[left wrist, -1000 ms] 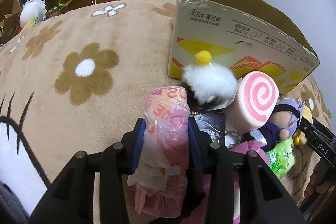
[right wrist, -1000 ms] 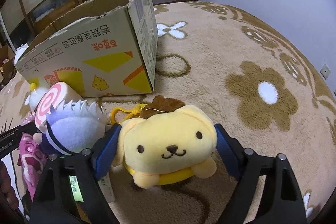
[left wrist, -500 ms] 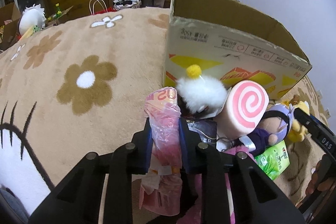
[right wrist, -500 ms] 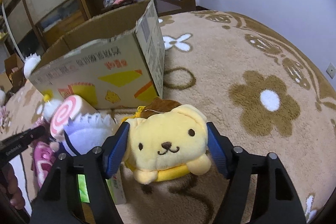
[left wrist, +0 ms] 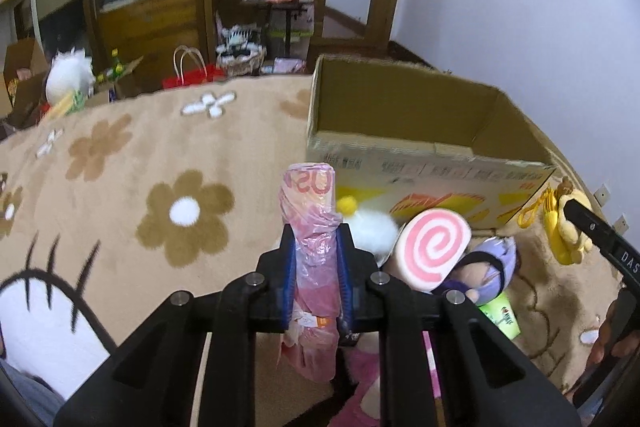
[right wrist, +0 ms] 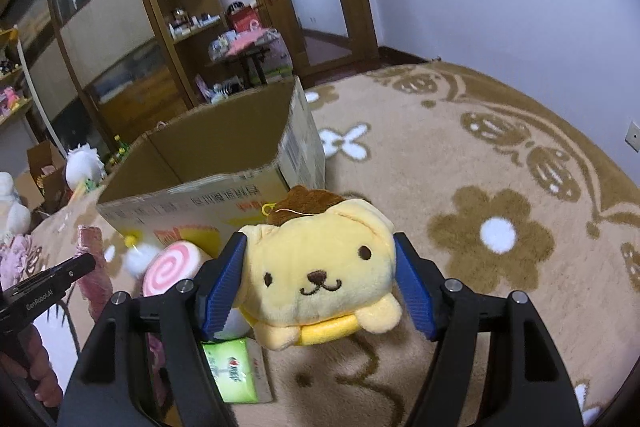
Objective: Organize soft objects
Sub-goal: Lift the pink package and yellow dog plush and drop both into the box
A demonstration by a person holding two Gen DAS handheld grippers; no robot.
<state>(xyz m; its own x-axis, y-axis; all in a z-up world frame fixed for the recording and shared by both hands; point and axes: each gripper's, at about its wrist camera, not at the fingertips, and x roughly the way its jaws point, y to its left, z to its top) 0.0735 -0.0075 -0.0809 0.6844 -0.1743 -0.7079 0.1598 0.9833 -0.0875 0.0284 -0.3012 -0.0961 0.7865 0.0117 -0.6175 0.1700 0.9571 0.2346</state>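
A tan flower-patterned carpet (left wrist: pixel 120 187) carries an open cardboard box (left wrist: pixel 420 131), empty as far as its inside shows. Before its printed side lie a pink-swirl plush roll (left wrist: pixel 430 247), a purple-haired doll (left wrist: pixel 486 269), a white pompom plush (left wrist: pixel 374 229) and a green tissue pack (right wrist: pixel 234 371). The right gripper (right wrist: pixel 320 291) is clenched on a yellow dog plush (right wrist: pixel 320 267), held above the carpet. The left gripper (left wrist: pixel 316 267) clasps a pink plastic-wrapped bundle (left wrist: pixel 310 219), upright.

Beige flower-patterned carpet (right wrist: pixel 460 163), cardboard box (left wrist: pixel 420 163), plush toys heaped beside it
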